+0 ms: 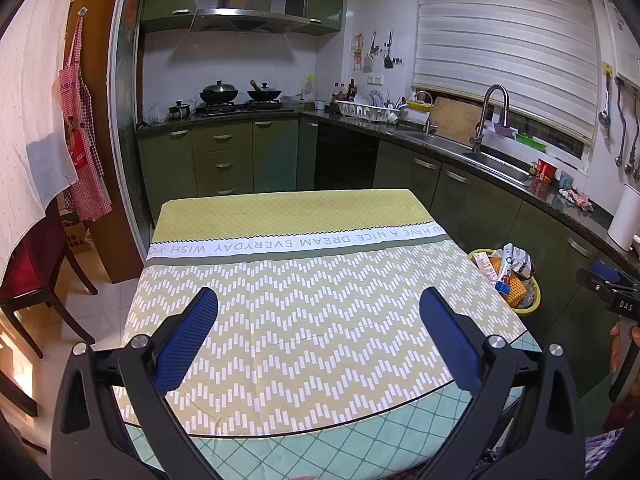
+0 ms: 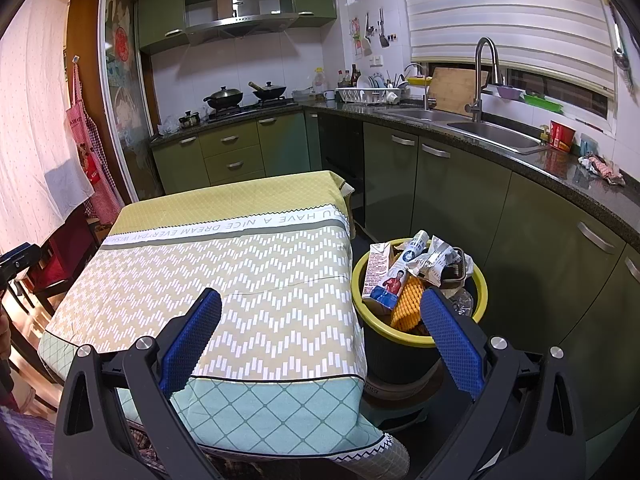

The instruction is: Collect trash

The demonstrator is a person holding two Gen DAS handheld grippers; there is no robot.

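Left gripper (image 1: 318, 336): black frame, blue mesh-padded fingers (image 1: 196, 336) spread wide, nothing between them; held above the table.

Right gripper (image 2: 320, 336): same build, fingers (image 2: 448, 336) likewise wide apart and empty; held over the table's right corner, its right finger in front of the bin.

Table (image 1: 280, 216): rectangular, covered by a yellow-green cloth with white zigzag dashes, a white lettered band and a pale teal diamond border.

Round black waste bin with yellow rim (image 2: 482, 286): on the floor just beside the table's right edge, in front of the green cabinets (image 2: 452, 208). It is heaped with trash: a white and blue drink carton (image 2: 380, 276), crumpled silver wrappers (image 2: 434, 260), a yellow foam net sleeve (image 2: 406, 300).

Steel sink with tall tap (image 2: 492, 136): on the dark counter behind.
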